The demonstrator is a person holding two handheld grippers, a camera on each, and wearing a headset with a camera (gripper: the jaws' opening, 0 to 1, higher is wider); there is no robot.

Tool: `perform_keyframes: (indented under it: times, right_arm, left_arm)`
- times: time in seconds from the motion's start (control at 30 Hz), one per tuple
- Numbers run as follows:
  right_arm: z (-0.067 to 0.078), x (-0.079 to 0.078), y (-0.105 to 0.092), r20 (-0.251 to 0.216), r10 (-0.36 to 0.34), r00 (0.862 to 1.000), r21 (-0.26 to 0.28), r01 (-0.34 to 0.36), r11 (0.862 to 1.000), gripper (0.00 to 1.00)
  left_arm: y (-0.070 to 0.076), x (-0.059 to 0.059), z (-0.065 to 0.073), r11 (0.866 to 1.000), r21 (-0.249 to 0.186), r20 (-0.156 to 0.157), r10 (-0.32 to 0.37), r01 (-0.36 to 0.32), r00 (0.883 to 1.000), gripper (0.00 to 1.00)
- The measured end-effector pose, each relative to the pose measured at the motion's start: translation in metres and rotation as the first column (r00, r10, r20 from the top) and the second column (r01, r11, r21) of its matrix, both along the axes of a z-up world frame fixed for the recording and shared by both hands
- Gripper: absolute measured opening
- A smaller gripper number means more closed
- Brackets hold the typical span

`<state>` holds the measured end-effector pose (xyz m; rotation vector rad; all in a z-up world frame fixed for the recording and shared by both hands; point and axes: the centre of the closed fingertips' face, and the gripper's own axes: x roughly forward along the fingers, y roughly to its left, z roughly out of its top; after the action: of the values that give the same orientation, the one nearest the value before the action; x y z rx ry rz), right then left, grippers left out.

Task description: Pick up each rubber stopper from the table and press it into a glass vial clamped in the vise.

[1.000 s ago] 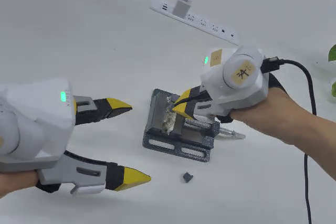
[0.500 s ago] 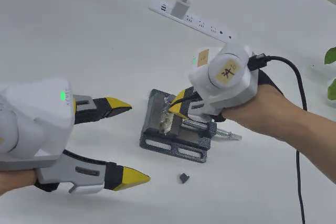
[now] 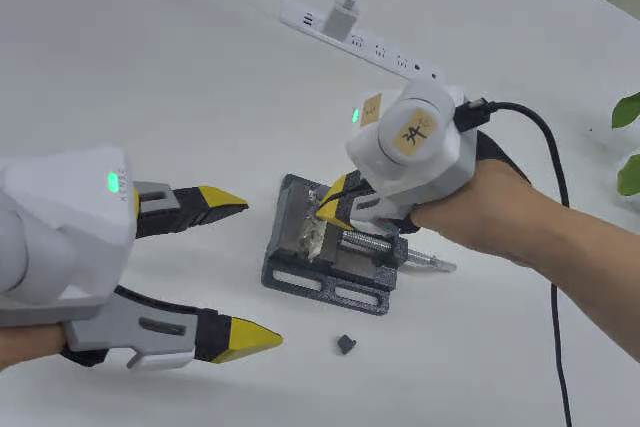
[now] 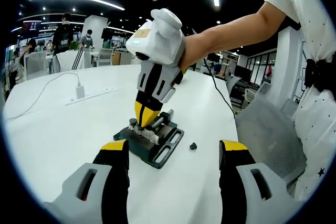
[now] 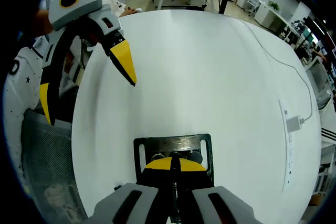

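The loose small dark rubber stopper (image 3: 346,344) lies on the white surface (image 3: 150,97) at the bottom centre of the head view. It sits just below the near edge of the dark grey metal vise (image 3: 330,287), and its place beside the vise is unchanged from a second ago. Above it, the clear glass vials (image 3: 318,239) stand clamped in the vise. What has changed is the right gripper (image 3: 335,209): its white body has swung toward frame left over the vise while its yellow tips stayed on the vials. We judge this to be a press seating a stopper. Its jaws are closed tip to tip in the right gripper view, but we cannot tell whether anything is pinched between them. The loose stopper lies apart from those tips, lower in the frame, so we judge it the next pick. The left gripper (image 3: 262,269) hangs wide open and empty at lower left, with its lower tip left of that stopper.
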<state>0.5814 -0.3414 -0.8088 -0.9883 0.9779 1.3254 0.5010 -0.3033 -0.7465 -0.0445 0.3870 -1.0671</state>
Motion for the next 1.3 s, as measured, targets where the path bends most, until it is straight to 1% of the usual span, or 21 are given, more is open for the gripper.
perform_keyframes:
  times: [0.17, 0.23, 0.37, 0.43, 0.5, 0.57, 0.6, 0.67, 0.73, 0.77, 0.8, 0.83, 0.87, 1.03, 1.3]
  right_arm:
    - [-0.001, 0.001, 0.001, 0.001, 0.007, 1.0, -0.022, -0.007, 1.0, 0.0]
    - [-0.001, 0.001, 0.0, -0.007, 0.007, 1.0, -0.03, -0.007, 1.0, 0.0]
    - [-0.002, 0.002, 0.002, -0.035, 0.008, 0.999, -0.067, -0.01, 0.998, 0.0]
    - [-0.002, 0.001, 0.002, -0.035, 0.016, 0.999, -0.076, -0.019, 0.997, 0.0]
    - [-0.002, 0.001, 0.001, -0.04, 0.005, 0.999, -0.073, -0.008, 0.997, 0.0]
    - [-0.001, 0.001, 0.0, -0.044, 0.001, 0.999, -0.048, -0.003, 0.999, 0.0]
    - [0.0, 0.001, 0.0, -0.044, -0.02, 0.999, -0.033, 0.019, 0.999, 0.0]
    - [0.0, 0.0, 0.0, -0.011, 0.021, 1.0, -0.016, -0.022, 1.0, 0.0]
    - [0.001, 0.0, -0.001, -0.017, -0.018, 1.0, 0.009, 0.018, 1.0, 0.0]
    - [0.001, 0.0, 0.0, -0.028, -0.06, 0.998, 0.032, 0.061, 0.998, 0.0]
    - [0.002, 0.0, 0.0, -0.035, -0.087, 0.996, 0.041, 0.088, 0.995, 0.0]
    - [0.002, 0.001, -0.001, -0.028, -0.065, 0.997, 0.042, 0.066, 0.997, 0.0]
    - [0.002, 0.0, -0.001, -0.02, -0.047, 0.999, 0.053, 0.048, 0.997, 0.0]
    - [0.003, -0.001, -0.001, -0.004, -0.051, 0.999, 0.081, 0.051, 0.995, 0.0]
    - [0.005, 0.0, -0.001, -0.018, -0.107, 0.994, 0.135, 0.108, 0.985, 0.0]
  left_arm:
    - [0.0, 0.002, 0.001, 1.0, -0.002, 0.003, 0.002, -0.002, 1.0, 0.68]
    - [0.0, 0.002, 0.001, 1.0, 0.0, 0.003, 0.0, 0.0, 1.0, 0.68]
    - [-0.001, 0.002, 0.001, 1.0, 0.003, 0.007, -0.002, 0.002, 1.0, 0.69]
    - [-0.001, 0.003, 0.002, 1.0, 0.004, 0.009, -0.002, 0.002, 1.0, 0.69]
    - [-0.002, 0.003, 0.003, 1.0, 0.001, 0.01, -0.001, 0.001, 1.0, 0.68]
    - [-0.003, 0.002, 0.004, 1.0, 0.002, 0.01, -0.004, 0.004, 1.0, 0.68]
    - [-0.003, 0.001, 0.005, 1.0, 0.007, 0.014, -0.009, 0.009, 1.0, 0.68]
    - [-0.003, 0.0, 0.006, 1.0, 0.009, 0.011, -0.01, 0.01, 1.0, 0.68]
    - [-0.002, -0.001, 0.007, 1.0, 0.019, 0.015, -0.014, 0.013, 1.0, 0.68]
    - [-0.001, -0.001, 0.007, 1.0, 0.02, 0.014, -0.009, 0.009, 1.0, 0.68]
    - [0.0, -0.001, 0.008, 1.0, 0.021, 0.013, -0.006, 0.006, 1.0, 0.68]
    - [0.0, -0.002, 0.008, 1.0, 0.022, 0.013, -0.005, 0.005, 1.0, 0.68]
    - [0.001, -0.002, 0.008, 1.0, 0.026, 0.014, -0.005, 0.005, 1.0, 0.68]
    - [0.003, -0.005, 0.008, 0.999, 0.041, 0.011, -0.009, 0.008, 1.0, 0.68]
    - [0.003, -0.006, 0.012, 0.998, 0.054, 0.019, -0.015, 0.014, 1.0, 0.68]
